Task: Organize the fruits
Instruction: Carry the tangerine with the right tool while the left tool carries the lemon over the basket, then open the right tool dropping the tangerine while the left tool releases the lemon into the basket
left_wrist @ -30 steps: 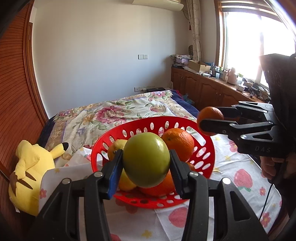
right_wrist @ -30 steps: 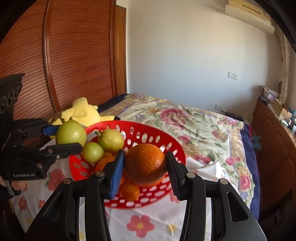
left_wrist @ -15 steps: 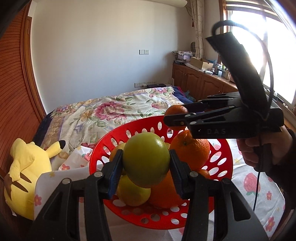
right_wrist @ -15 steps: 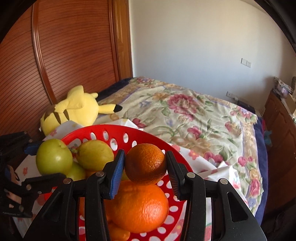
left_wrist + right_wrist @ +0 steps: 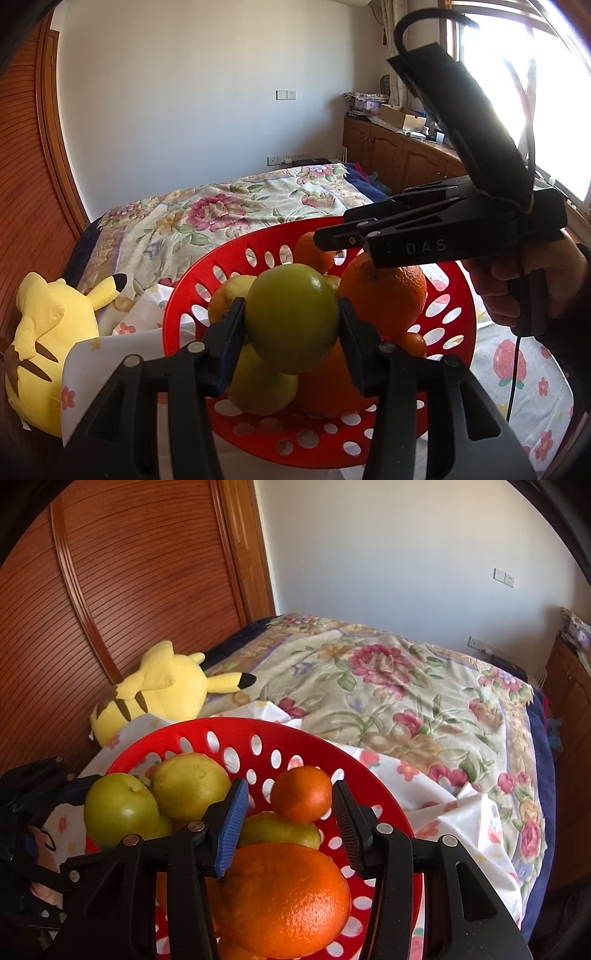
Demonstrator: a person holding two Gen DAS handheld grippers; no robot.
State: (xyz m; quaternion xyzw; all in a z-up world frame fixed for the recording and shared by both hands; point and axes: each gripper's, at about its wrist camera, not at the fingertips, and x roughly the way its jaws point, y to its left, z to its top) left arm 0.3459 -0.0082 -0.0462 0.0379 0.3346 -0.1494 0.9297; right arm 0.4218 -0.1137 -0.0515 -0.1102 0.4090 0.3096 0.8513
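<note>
Red basket [image 5: 452, 295]: round plastic bowl, glossy, its wall pierced with oval holes; it stands on a white cloth with printed flowers [image 5: 439, 794] on the bed.
Green apple [image 5: 291, 317]: smooth, round, a little shiny; it is squeezed between the two pads of the left gripper [image 5: 291, 323], above the basket and over the fruits inside.
Left gripper state: clenched on the green apple, as it was one second ago, but now nearer to the basket.
Small orange [image 5: 301, 794]: round, with fine pores; it lies in the basket on top of a yellow-green fruit [image 5: 280, 830], between the fingers of the right gripper [image 5: 291, 812] but touching neither pad.
Right gripper state: released, jaws wide apart; half a second ago the small orange was still gripped.
Big orange [image 5: 284, 897]: rough dimpled skin, just under the right gripper, in the basket.
Other fruits: a pale yellow-green pear-like fruit [image 5: 190, 786] beside the apple; its exact kind I cannot tell.
Pads: ribbed blue rubber on black plastic fingers [image 5: 231, 825].
Yellow plush toy [image 5: 162, 686]: soft, lying on the floral bedspread [image 5: 406, 701], behind the basket.
</note>
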